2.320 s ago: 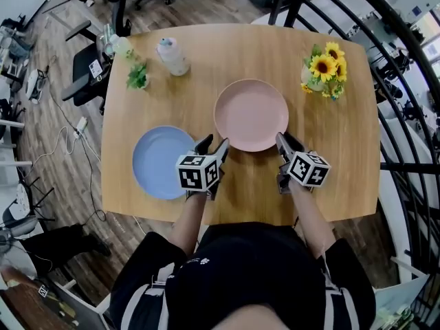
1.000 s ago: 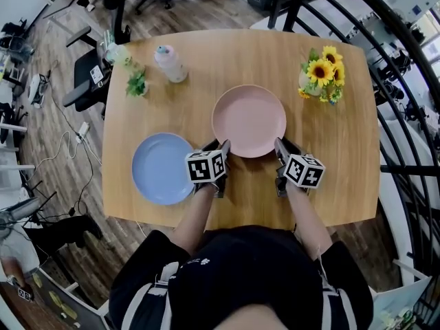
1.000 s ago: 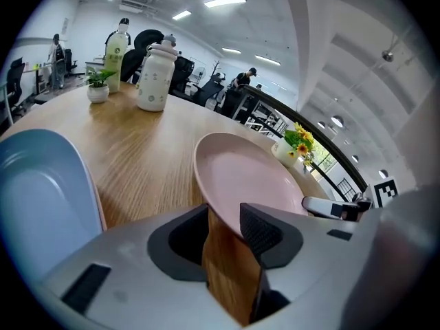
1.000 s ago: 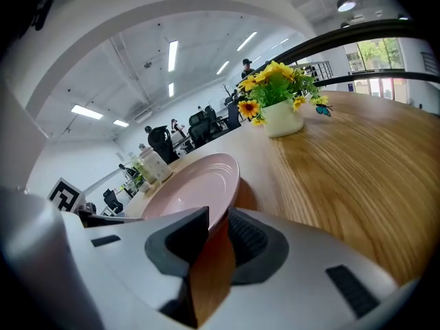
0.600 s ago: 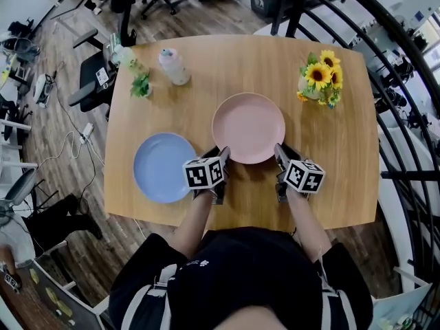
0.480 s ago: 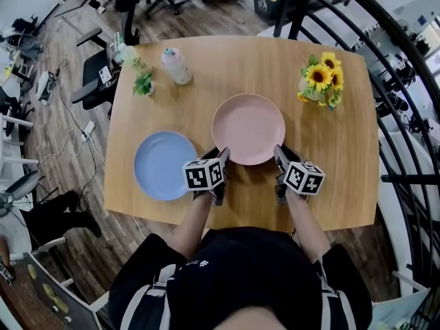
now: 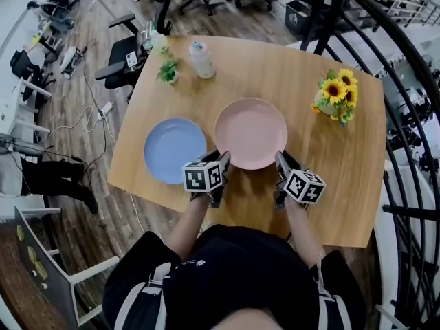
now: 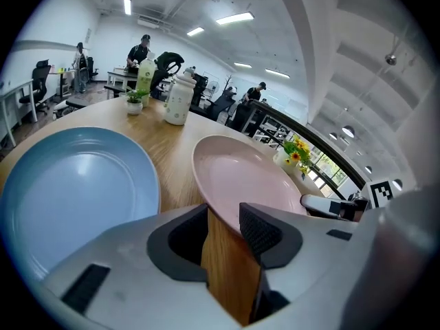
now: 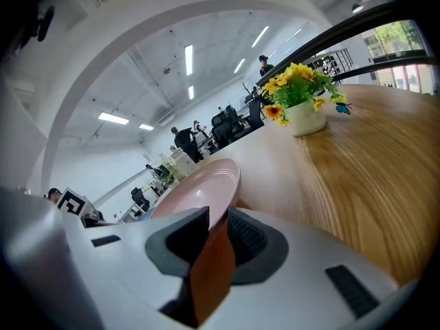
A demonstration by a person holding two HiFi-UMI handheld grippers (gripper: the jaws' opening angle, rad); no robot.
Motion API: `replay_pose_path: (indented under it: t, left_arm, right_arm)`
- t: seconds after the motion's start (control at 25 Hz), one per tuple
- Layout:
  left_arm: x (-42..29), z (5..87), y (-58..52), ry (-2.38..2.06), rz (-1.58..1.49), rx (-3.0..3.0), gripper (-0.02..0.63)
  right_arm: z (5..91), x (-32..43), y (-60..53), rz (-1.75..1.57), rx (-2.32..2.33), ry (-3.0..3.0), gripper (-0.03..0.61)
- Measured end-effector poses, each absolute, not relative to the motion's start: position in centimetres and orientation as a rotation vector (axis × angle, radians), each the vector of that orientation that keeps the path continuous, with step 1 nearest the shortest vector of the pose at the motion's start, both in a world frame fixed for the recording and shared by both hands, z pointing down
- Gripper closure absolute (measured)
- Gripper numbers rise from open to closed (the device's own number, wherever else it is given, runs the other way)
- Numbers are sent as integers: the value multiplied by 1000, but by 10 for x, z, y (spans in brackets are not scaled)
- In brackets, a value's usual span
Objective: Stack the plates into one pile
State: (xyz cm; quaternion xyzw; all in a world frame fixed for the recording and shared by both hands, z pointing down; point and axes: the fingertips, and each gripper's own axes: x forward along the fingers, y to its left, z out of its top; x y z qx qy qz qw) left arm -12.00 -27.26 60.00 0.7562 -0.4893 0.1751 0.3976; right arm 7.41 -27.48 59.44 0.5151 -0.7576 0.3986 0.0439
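A round pink plate [image 7: 251, 133] sits at the middle of the pale wooden bench [image 7: 330, 177]. A hand-held gripper takes hold of it at each end of its lower edge.

The left hand-held gripper [image 7: 218, 159] is at the plate's lower left. In the left gripper view its jaws stand fairly wide, with the rim caught between the dark ribbed pads [image 8: 260, 231].

The right hand-held gripper [image 7: 282, 162] is at the plate's lower right. In the right gripper view its jaws are set narrowly on the rim, which runs in between the two pads.

I cannot tell whether the plate is clear of the wood.

A round blue plate [image 7: 174, 150] lies flat on the bench just left of the pink one, close beside it but apart.

In the head view a white bottle [image 7: 201, 59] and a small green potted plant [image 7: 167, 71] stand at the bench's upper left. A pot of yellow sunflowers [image 7: 337, 95] stands at its upper right.
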Motion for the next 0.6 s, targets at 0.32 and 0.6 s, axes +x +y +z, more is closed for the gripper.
replay_pose_path:
  t: [0.32, 0.6]
  left_arm:
    - [-148, 585, -252, -1363, 392, 1883, 474]
    - [-191, 581, -235, -1371, 357, 1870, 474]
  right_arm:
    - [583, 45, -275, 1197, 1434, -2434, 491]
    - [584, 2, -260, 1222, 1395, -2430, 491]
